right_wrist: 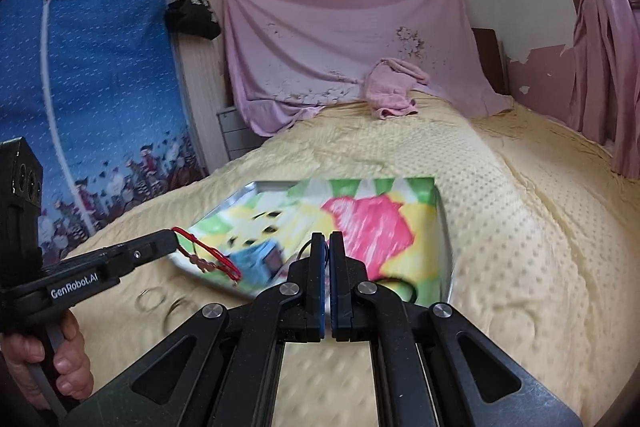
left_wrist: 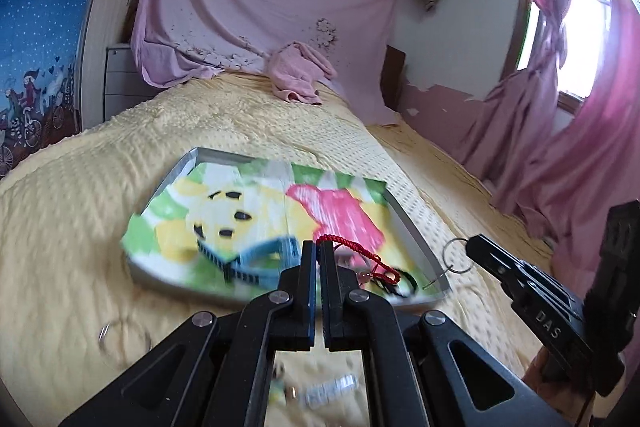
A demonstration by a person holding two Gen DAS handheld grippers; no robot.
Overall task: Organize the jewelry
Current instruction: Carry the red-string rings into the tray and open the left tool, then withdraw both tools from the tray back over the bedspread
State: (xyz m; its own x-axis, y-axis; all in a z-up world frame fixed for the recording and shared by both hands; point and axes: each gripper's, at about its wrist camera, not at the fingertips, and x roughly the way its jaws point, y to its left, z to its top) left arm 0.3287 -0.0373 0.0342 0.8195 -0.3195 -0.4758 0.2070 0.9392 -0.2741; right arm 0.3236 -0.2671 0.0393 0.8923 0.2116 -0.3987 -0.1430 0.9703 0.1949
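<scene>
The left tool [left_wrist: 319, 247] has its jaws pressed together on the looped end of a red braided cord charm [left_wrist: 362, 259], which trails off to the tool's right over the near edge of a shallow metal tray [left_wrist: 416, 239] lined with a bright cartoon-printed cloth [left_wrist: 280, 211]. In the right wrist view the same tool carries the white lettering "GenRobot.AI" along its side, and a bare hand [right_wrist: 52, 367] grips its handle.

The right tool [right_wrist: 327, 241] is also pressed together; in the left wrist view it pinches a thin silver wire ring [left_wrist: 456, 255] just outside the tray's right edge. Its body shows the letters "DAS".

A blue striped band [left_wrist: 256, 255] lies on the cloth ahead of the left tool, and a black cord [left_wrist: 400, 287] curls near the tray's front right corner. Two plain metal bangles [right_wrist: 164, 301] rest on the yellow dimpled bedspread [right_wrist: 520, 227] just short of the tray, below the left tool. Small clear and pale pieces [left_wrist: 328, 389] sit on the bedspread under the left tool, too blurred to tell apart.

Beyond the tray's far edge the bedspread runs open up to a crumpled pink towel [right_wrist: 394, 89]; to the right tool's right it runs to the pink curtains [right_wrist: 600, 67].
</scene>
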